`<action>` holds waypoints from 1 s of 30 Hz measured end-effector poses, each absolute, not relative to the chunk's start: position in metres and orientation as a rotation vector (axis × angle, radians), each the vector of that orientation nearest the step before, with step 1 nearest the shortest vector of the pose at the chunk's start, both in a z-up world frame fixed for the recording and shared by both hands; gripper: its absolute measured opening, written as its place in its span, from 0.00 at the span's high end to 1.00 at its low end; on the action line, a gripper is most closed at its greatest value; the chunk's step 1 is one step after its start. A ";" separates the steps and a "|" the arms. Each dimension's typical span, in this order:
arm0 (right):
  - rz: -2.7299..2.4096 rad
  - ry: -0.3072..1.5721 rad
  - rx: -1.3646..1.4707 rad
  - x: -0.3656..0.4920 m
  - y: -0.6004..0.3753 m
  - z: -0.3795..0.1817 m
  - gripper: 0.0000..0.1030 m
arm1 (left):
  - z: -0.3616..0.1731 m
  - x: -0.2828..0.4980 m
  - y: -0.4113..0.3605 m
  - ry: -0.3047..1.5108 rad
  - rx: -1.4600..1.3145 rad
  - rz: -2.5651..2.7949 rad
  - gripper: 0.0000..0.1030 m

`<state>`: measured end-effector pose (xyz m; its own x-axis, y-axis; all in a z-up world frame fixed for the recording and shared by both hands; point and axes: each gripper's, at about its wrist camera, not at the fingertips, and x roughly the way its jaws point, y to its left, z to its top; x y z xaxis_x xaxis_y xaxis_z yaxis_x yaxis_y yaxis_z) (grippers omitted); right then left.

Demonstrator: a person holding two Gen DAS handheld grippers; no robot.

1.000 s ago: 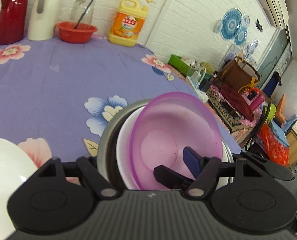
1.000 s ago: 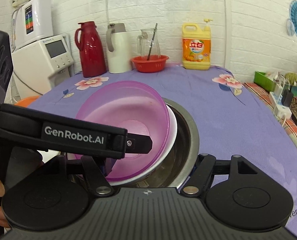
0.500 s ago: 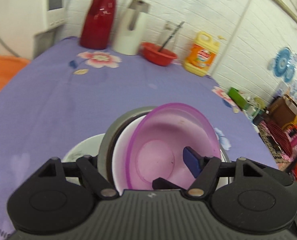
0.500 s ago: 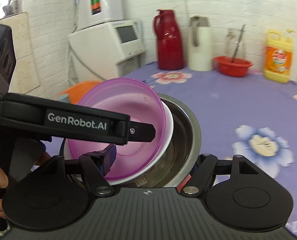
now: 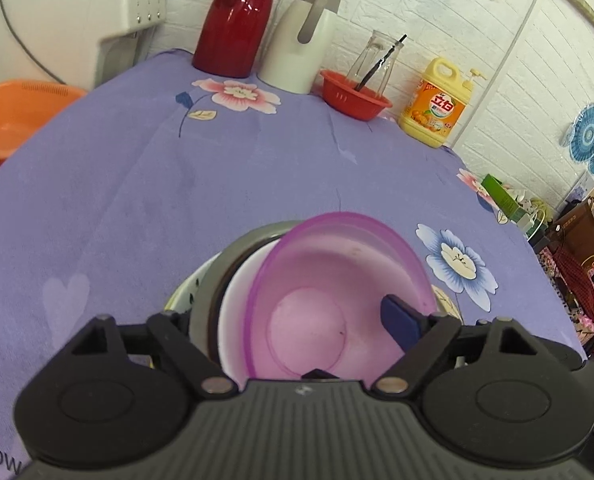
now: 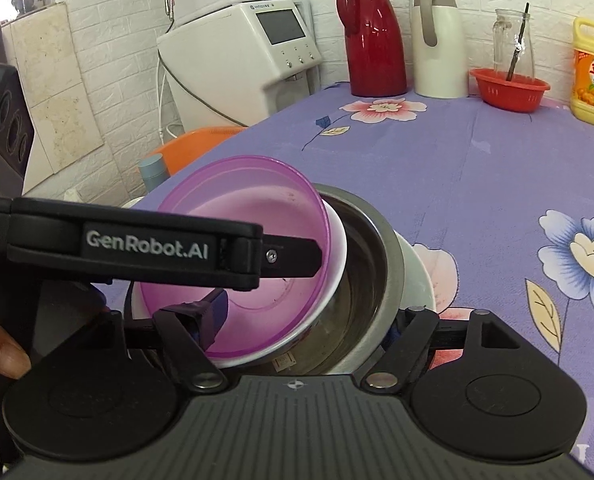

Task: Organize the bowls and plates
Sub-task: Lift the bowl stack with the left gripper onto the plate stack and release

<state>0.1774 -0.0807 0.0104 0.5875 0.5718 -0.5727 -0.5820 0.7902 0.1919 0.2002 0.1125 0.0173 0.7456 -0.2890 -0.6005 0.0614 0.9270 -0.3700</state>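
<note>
A tilted stack of bowls: a purple plastic bowl (image 5: 337, 280) sits in a white bowl (image 5: 233, 312), inside a steel bowl (image 5: 233, 252). A white plate (image 6: 419, 276) shows under the stack. My left gripper (image 5: 281, 332) is shut on the near rims of the stack, one blue pad inside the purple bowl. In the right wrist view the purple bowl (image 6: 249, 200) and steel bowl (image 6: 373, 240) sit between my right gripper's (image 6: 301, 320) fingers, one inside the purple bowl, one outside the steel rim. The left gripper's arm (image 6: 145, 248) crosses that view.
A purple floral tablecloth (image 5: 177, 184) covers the table. At the back stand a red thermos (image 5: 233, 20), a white jug (image 5: 301, 40), a red basket (image 5: 355, 94) with a glass jar, and a yellow detergent bottle (image 5: 437, 108). An orange basin (image 5: 13, 116) sits off the table's left edge.
Both grippers swung left with the bowl stack held between them. The background shifted from the right-hand clutter to the thermos and dispenser. The stack now sits over a white plate.
</note>
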 end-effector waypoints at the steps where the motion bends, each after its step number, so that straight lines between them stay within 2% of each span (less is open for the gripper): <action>1: 0.675 0.664 -0.009 0.178 -0.082 0.011 0.00 | 0.017 0.201 0.114 0.710 -0.351 -0.200 0.15; 8: 0.586 0.506 -0.019 0.166 -0.097 0.032 0.00 | 0.026 0.200 0.120 0.675 -0.406 -0.164 0.12; 12: 0.550 0.513 0.006 0.172 -0.110 0.030 0.00 | 0.030 0.201 0.117 0.677 -0.376 -0.182 0.07; 19: 0.545 0.553 0.041 0.172 -0.121 0.022 0.00 | 0.021 0.203 0.113 0.710 -0.388 -0.215 0.07; 30: 0.524 0.518 0.084 0.169 -0.135 0.027 0.00 | 0.046 0.188 0.133 0.573 -0.390 -0.122 0.06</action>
<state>0.1686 -0.1345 0.0268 0.7408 0.4982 -0.4506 -0.4568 0.8654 0.2058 0.1878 0.1328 0.0462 0.8353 -0.2193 -0.5041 0.0051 0.9200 -0.3918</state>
